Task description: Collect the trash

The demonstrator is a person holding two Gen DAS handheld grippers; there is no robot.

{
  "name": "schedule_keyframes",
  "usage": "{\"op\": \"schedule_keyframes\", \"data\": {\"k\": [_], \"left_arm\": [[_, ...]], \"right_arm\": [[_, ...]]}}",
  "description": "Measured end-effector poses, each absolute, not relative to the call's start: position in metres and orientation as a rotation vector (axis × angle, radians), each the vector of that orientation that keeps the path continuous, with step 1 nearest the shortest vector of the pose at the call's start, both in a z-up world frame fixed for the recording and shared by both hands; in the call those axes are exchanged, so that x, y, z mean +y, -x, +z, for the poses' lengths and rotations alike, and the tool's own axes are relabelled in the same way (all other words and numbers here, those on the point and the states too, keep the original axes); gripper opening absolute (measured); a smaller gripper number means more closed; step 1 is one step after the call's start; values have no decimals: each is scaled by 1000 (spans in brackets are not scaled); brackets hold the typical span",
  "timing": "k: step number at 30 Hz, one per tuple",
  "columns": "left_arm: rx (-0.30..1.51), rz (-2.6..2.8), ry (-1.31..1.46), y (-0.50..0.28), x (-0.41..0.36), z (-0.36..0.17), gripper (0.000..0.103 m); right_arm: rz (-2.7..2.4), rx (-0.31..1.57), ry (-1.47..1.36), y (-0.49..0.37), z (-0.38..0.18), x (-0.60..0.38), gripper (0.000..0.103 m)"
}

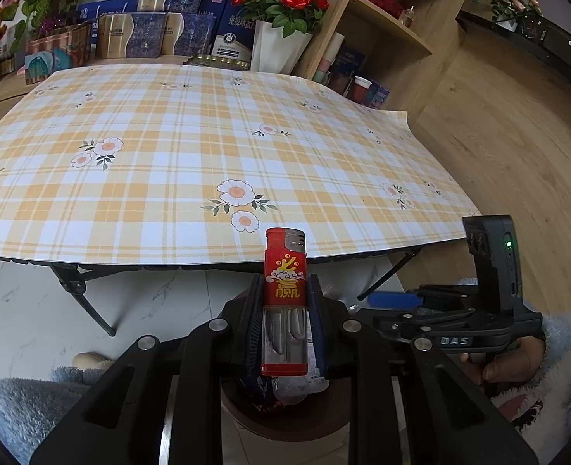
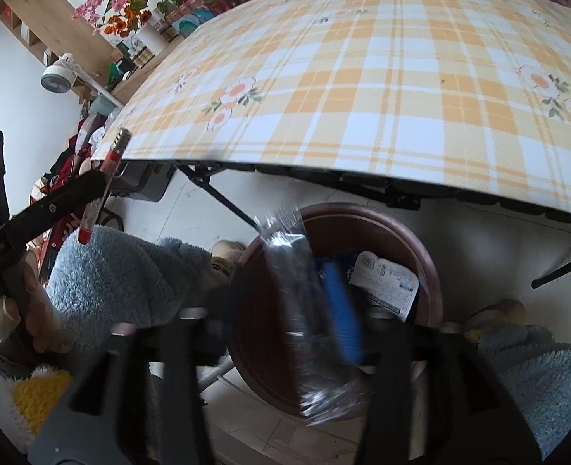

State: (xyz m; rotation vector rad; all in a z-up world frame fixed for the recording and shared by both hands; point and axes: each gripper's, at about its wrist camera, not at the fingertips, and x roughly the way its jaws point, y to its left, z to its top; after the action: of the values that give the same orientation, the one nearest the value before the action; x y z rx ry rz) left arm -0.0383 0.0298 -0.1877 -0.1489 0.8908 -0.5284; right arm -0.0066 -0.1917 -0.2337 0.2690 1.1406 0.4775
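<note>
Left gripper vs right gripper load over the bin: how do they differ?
The left gripper is shut on a red lighter, sharp and upright. The right gripper stands open, with a clear wrapper blurred between its pads, apparently dropping. The lighter is rigid; the wrapper is crinkly film. Both are above the brown bin.

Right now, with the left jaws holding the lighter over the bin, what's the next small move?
Probably open the left gripper: its jaws clamp the red lighter directly above the brown bin, which already holds wrappers. The clear wrapper at the right gripper is blurred, seemingly dropping in.
</note>
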Motion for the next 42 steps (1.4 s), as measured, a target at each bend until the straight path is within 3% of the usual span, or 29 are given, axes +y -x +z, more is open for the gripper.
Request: {"op": "schedule_keyframes", "data": {"k": [6, 10, 16, 33, 35, 37, 42], "left_arm": [[888, -528, 137, 39, 29, -187, 22], [889, -532, 119, 40, 26, -188, 22], [928, -560, 72, 41, 11, -198, 22], [1024, -624, -127, 42, -37, -234, 22], [1024, -624, -146, 43, -39, -236, 29], [1008, -618, -158, 45, -40, -234, 55], [986, -588, -153, 44, -36, -232, 80]], "right_arm": [[415, 1057, -265, 10, -214, -204, 86], [340, 948, -201, 15, -193, -214, 96], [212, 827, -162, 22, -184, -236, 97], [140, 870, -298, 18, -208, -257, 97], [137, 873, -302, 18, -208, -257, 97], [136, 876, -299, 18, -209, -256, 97], [135, 888, -281, 17, -210, -253, 97]]}}
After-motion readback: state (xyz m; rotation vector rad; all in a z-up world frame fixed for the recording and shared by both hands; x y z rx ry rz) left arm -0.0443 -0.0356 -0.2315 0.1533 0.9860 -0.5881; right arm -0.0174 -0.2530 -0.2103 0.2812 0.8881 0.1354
